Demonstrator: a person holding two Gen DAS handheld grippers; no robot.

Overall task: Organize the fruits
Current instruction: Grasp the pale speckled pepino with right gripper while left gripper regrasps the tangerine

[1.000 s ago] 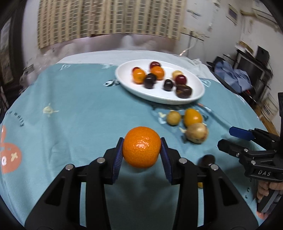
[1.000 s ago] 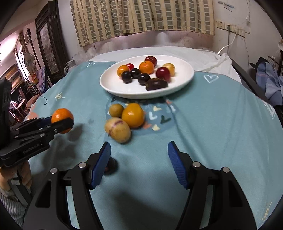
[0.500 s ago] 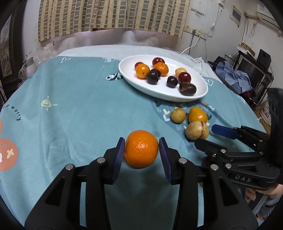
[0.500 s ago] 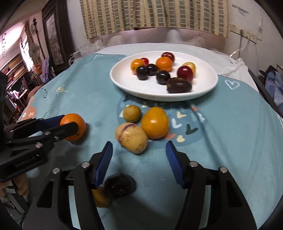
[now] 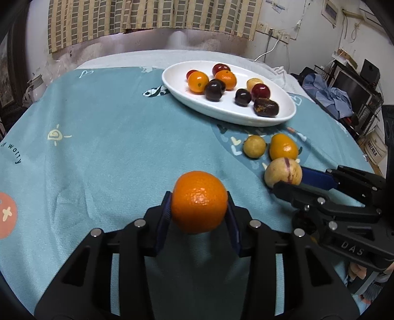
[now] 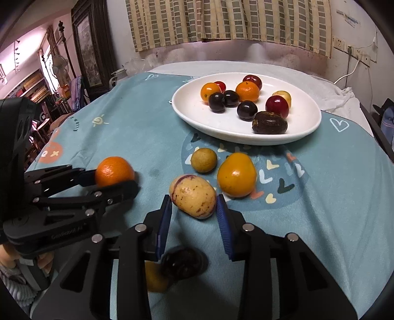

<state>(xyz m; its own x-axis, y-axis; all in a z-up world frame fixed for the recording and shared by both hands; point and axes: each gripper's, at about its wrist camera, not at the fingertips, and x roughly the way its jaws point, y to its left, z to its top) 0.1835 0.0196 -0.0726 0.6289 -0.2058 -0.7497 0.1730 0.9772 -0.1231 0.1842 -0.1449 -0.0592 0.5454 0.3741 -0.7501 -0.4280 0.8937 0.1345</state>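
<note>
Nearest your right gripper (image 6: 193, 222), under its fingers, a dark round fruit (image 6: 181, 262) and a small orange one (image 6: 155, 278) lay on the teal tablecloth (image 6: 138, 137), partly hidden by the frame. Just ahead, your right gripper's blue pads were closing around the speckled yellow fruit with purple streaks (image 6: 193, 195), which sat between them on the cloth; both pads looked to be right at its sides, though whether they pressed firmly could not be told. To the left of that, your left gripper (image 5: 199, 214) held the orange mandarin (image 5: 199, 201) clamped between its pads, lifted clear of the cloth. Beyond the speckled fruit, a larger orange-yellow fruit (image 6: 236, 174) lay just beside it, and a small olive-yellow round fruit (image 6: 204, 160) lay near both. Farther on stood the white oval plate (image 6: 307, 128), holding two orange citrus fruits, several dark cherries, two red ones, a pale yellow one and a dark wrinkled date. Behind the table hung a checked curtain (image 6: 229, 22), and a white cable ran down the wall at the far right.
</note>
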